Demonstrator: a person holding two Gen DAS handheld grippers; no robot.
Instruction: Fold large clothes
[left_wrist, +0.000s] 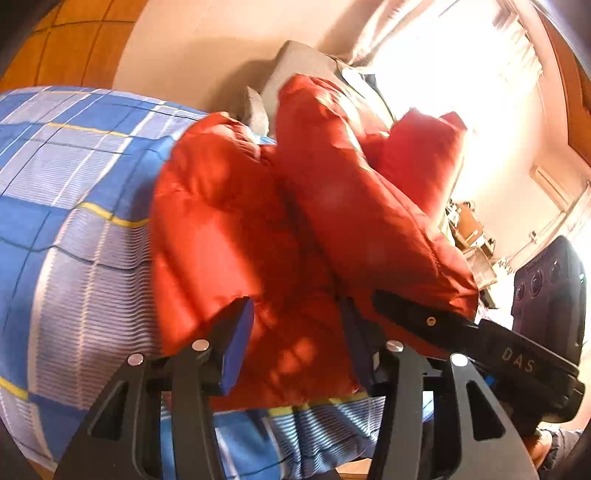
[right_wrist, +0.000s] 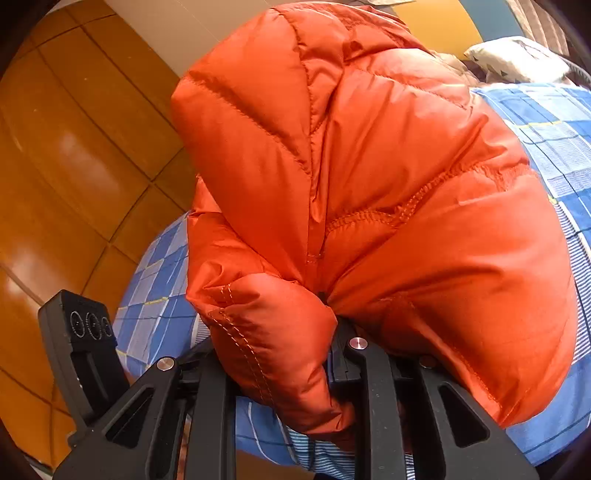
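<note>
An orange-red puffer jacket (left_wrist: 280, 221) lies bunched on a bed with a blue checked sheet (left_wrist: 74, 192). My left gripper (left_wrist: 295, 339) is open, its blue-padded fingers (left_wrist: 236, 343) apart with jacket fabric between them. The right gripper's body (left_wrist: 480, 343) shows at the jacket's right edge. In the right wrist view the jacket (right_wrist: 369, 184) fills the frame, lifted in a puffy bundle. My right gripper (right_wrist: 291, 354) is shut on a fold of the jacket, its fingertips buried in fabric.
A grey pillow (left_wrist: 295, 70) lies beyond the jacket by a bright window. A patterned pillow (right_wrist: 517, 59) sits at the far right of the bed (right_wrist: 554, 140). Orange wood panelling (right_wrist: 74, 166) lies left of it. A cluttered shelf (left_wrist: 472, 236) stands at right.
</note>
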